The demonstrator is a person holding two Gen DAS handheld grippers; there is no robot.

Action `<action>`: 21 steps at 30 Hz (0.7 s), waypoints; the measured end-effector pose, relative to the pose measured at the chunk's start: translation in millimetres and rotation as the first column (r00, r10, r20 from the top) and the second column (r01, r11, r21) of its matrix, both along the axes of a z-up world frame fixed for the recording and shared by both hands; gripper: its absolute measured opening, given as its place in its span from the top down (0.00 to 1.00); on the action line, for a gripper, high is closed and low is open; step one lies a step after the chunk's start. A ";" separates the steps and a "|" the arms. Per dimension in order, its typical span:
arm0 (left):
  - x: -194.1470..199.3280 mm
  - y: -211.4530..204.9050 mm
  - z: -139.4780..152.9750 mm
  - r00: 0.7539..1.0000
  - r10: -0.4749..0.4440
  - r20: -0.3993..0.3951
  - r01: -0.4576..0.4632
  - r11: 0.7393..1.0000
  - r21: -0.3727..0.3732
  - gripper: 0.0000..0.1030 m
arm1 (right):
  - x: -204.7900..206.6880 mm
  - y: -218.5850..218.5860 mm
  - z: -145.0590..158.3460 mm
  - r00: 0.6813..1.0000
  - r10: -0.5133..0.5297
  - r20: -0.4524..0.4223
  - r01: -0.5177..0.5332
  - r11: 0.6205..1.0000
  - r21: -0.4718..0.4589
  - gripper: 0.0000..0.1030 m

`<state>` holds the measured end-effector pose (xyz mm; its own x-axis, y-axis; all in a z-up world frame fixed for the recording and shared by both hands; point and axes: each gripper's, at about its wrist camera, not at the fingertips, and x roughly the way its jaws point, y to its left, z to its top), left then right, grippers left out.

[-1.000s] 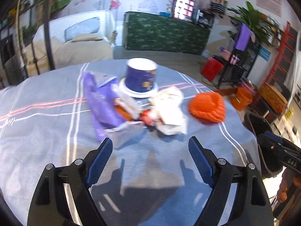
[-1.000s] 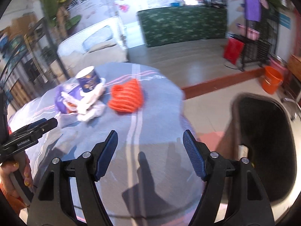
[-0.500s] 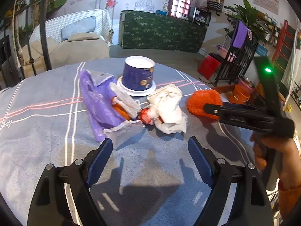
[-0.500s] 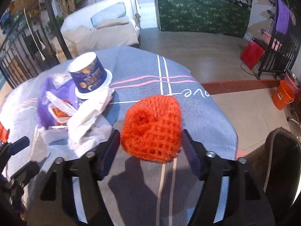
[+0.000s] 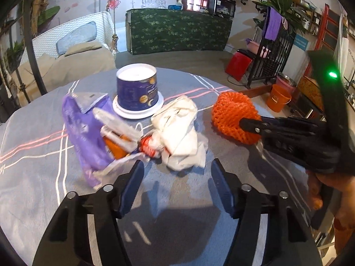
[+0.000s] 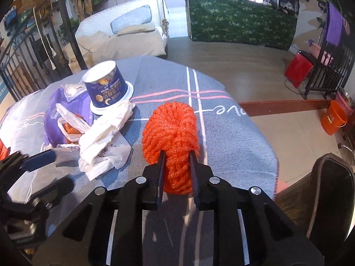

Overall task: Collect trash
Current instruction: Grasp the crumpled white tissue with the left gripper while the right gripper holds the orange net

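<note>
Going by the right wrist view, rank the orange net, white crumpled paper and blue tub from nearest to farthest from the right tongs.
1. Orange net, clamped in the right tongs.
2. White crumpled paper, to the left.
3. Blue tub, far left, upside down.

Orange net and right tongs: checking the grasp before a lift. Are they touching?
Touching. The right wrist view shows the right tongs closed on the near end of the orange net, both fingers pressed into the mesh.

Crumpled orange foam-net sleeve [image 6: 172,133] is pinched near the table's edge; white crumpled paper [image 6: 104,137], purple plastic bag [image 5: 86,133] and upturned blue tub [image 5: 137,88] are clustered beside it.
</note>
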<state>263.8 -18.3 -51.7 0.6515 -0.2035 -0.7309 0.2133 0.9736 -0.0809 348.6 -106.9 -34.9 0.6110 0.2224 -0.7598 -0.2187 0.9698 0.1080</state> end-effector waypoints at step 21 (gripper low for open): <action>68.3 -37.9 -7.2 0.998 -0.047 -0.044 0.051 0.994 0.094 0.47 | -51.4 -36.0 20.0 0.995 -0.066 0.071 0.064 0.997 0.041 0.79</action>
